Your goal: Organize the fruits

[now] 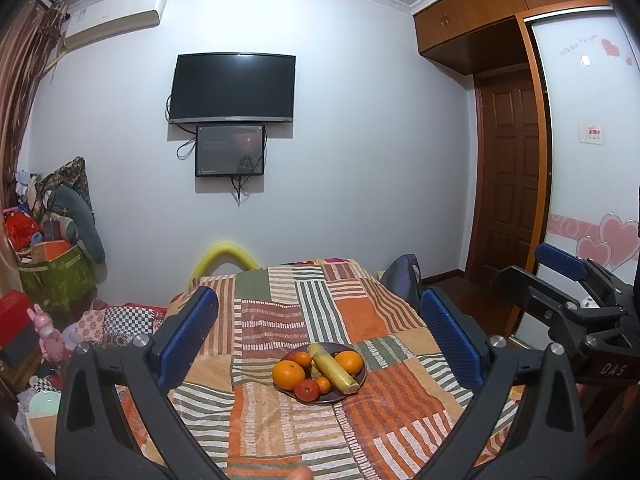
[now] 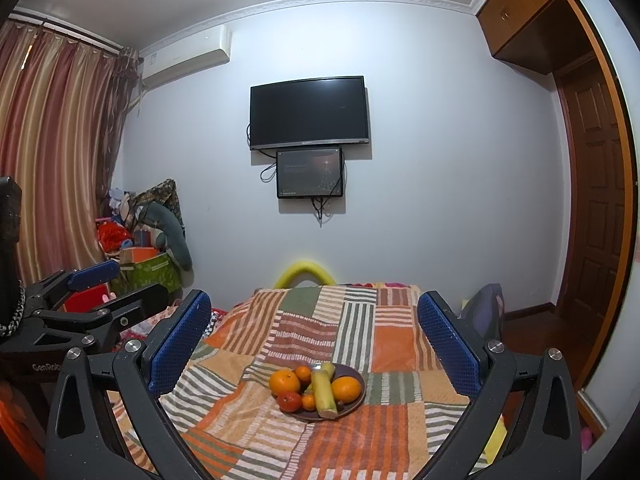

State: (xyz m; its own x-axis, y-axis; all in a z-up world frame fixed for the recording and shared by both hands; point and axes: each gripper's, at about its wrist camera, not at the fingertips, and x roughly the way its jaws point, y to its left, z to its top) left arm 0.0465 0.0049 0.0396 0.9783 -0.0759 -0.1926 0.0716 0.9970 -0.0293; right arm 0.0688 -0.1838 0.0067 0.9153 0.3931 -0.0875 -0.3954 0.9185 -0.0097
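A dark plate (image 1: pixel 358 384) of fruit sits on a striped patchwork cloth (image 1: pixel 280 312). It holds two large oranges (image 1: pixel 288 374), small tangerines, a red tomato-like fruit (image 1: pixel 307 390) and a yellow-green stalk piece (image 1: pixel 334 368). The plate also shows in the right wrist view (image 2: pixel 356 400) with the oranges (image 2: pixel 346 389) and the stalk (image 2: pixel 323 390). My left gripper (image 1: pixel 320 320) is open and empty, held above and short of the plate. My right gripper (image 2: pixel 314 328) is open and empty, likewise short of the plate. Each gripper shows at the edge of the other's view.
A TV (image 1: pixel 234 88) and a small screen hang on the far wall. Boxes, toys and bags (image 1: pixel 52 264) pile at the left by the curtain (image 2: pixel 52 152). A wooden door (image 1: pixel 510 172) and wardrobe stand at the right. A yellow foam tube (image 1: pixel 224 254) arches behind the cloth.
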